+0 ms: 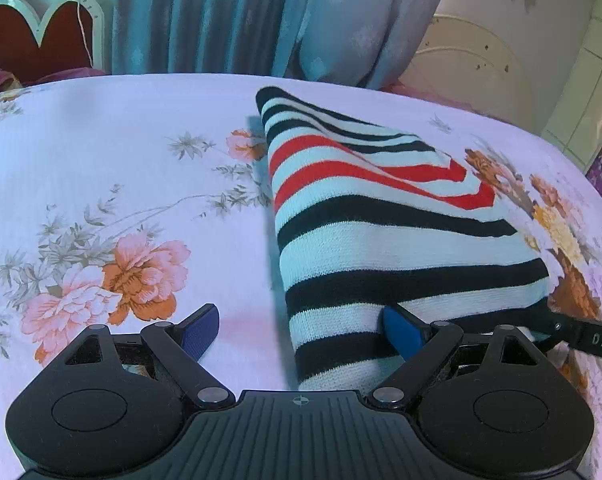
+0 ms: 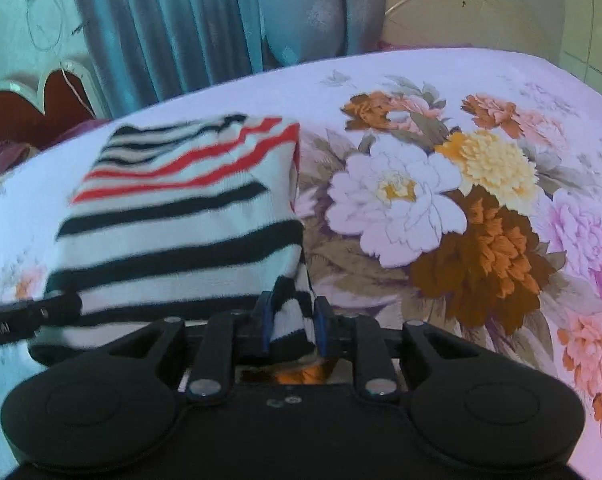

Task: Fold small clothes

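A folded knit sweater (image 1: pixel 381 208) with black, white and red stripes lies on the floral bed sheet (image 1: pixel 141 168). My left gripper (image 1: pixel 301 320) stands wide open at its near left corner. The right blue pad (image 1: pixel 401 328) rests against the near edge and the left pad (image 1: pixel 199 332) is over bare sheet. In the right wrist view my right gripper (image 2: pixel 293 318) is shut on the near right corner of the sweater (image 2: pixel 181 220), with striped knit pinched between the blue pads. A black finger (image 1: pixel 581 338) of the right gripper shows at the sweater's right edge.
The bed sheet (image 2: pixel 441 80) spreads wide on both sides of the sweater. Behind the bed hang teal curtains (image 1: pixel 205 16). A red and white headboard (image 1: pixel 33 40) stands at the back left, and a cream board (image 1: pixel 473 64) and a tiled wall at the back right.
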A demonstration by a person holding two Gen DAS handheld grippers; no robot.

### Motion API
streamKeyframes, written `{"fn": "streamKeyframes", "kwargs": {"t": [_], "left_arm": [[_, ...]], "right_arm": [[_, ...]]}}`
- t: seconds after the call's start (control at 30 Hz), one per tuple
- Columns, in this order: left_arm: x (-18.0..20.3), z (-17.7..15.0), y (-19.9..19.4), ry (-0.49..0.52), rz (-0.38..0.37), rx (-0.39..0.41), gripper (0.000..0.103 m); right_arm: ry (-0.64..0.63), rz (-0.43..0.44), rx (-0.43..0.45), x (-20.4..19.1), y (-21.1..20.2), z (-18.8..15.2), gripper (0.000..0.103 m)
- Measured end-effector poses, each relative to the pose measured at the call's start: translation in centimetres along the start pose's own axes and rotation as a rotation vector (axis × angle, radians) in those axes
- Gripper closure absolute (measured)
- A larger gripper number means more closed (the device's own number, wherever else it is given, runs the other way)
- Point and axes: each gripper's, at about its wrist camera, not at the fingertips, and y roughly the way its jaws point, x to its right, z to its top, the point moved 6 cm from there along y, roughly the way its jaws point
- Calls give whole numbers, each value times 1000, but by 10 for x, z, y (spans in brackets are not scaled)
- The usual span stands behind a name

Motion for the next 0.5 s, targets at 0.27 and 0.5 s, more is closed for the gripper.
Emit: {"fn": "streamKeyframes", "kwargs": {"t": [0.27, 0.5], "left_arm": [[1, 2, 4, -17, 15, -23, 12], [3, 14, -2, -24, 33, -52, 10]], "right_arm": [[9, 57, -44, 13, 5, 1, 63], [0, 150, -104, 25, 8, 16, 52]]}}
